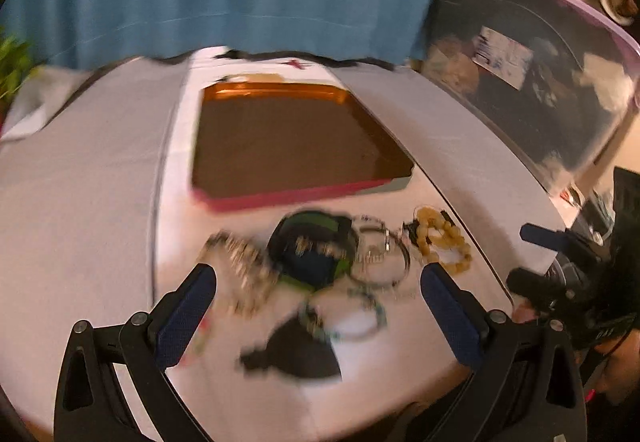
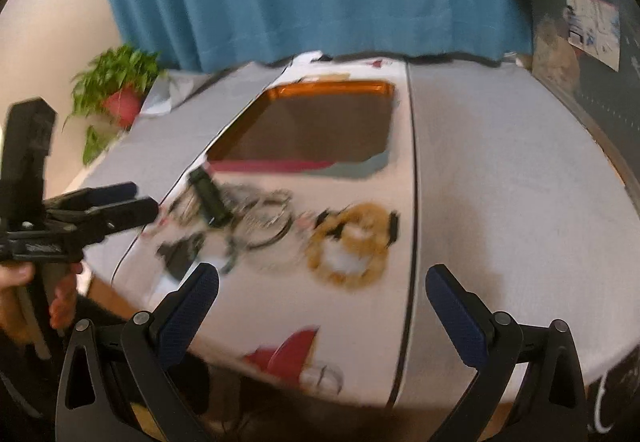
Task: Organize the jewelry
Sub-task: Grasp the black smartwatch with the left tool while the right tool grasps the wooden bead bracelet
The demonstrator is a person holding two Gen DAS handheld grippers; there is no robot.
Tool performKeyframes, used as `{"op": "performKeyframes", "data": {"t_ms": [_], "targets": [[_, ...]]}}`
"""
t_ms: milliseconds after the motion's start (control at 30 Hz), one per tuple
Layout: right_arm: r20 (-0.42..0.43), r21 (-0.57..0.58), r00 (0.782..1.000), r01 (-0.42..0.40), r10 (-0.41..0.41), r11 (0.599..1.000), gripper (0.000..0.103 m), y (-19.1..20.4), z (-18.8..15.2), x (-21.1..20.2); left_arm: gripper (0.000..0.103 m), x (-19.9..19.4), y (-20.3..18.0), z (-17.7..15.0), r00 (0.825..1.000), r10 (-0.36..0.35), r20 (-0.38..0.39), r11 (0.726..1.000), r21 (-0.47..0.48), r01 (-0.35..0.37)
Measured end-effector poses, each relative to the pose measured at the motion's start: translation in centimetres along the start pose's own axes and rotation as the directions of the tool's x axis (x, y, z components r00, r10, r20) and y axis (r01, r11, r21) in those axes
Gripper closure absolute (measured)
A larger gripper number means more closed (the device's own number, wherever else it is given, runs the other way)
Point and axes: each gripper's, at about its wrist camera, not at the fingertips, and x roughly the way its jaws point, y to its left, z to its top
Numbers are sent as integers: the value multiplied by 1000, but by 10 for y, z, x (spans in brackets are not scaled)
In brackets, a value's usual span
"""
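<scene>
The left gripper (image 1: 318,292) hangs with its two blue-padded jaws spread wide and empty above the heap of jewelry, and the right gripper (image 2: 322,292) is likewise gaping and holding nothing, poised over the near edge of the table. By my reading, the step in hand is the first pick, and it would go best if one claw came straight down on a single piece at the edge of the heap, rather than into the tangled middle where links may snag and drag neighbours along. Going by size, the broad table under its smooth pale grey-white cloth (image 1: 80,201) carries everything. Behind the heap lies the shallow rectangular orange-walled tray with a dark brown floor and a pink front lip (image 1: 288,197), seemingly empty and the likely destination. Just in front of it the jewelry sits in a loose row. The dark round bangle stack with green and blue bands (image 1: 314,248) looks rigid and easy to pinch across its rim. The thin silvery wire hoops (image 1: 378,256) beside it overlap and could slide. The amber-yellow beaded bracelet (image 2: 348,248), knobbly and flexible, lies at the right end, nearest the right claw. A pale beaded chain (image 1: 240,270) lies limp at the left, blurred.
</scene>
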Motion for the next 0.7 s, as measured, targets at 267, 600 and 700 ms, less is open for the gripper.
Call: {"op": "performKeyframes", "data": {"t_ms": [267, 600, 700], "targets": [[-66, 4, 996, 61, -61, 998, 22, -20, 8, 45, 41, 49, 14, 4, 999, -31, -17, 997, 73, 32], [-146, -161, 967, 184, -208, 970, 64, -6, 14, 75, 55, 34, 28, 2, 994, -112, 11, 991, 71, 111], [-168, -121, 966, 178, -197, 977, 75, -8, 18, 79, 55, 31, 41, 8, 990, -136, 30, 991, 12, 136]]}}
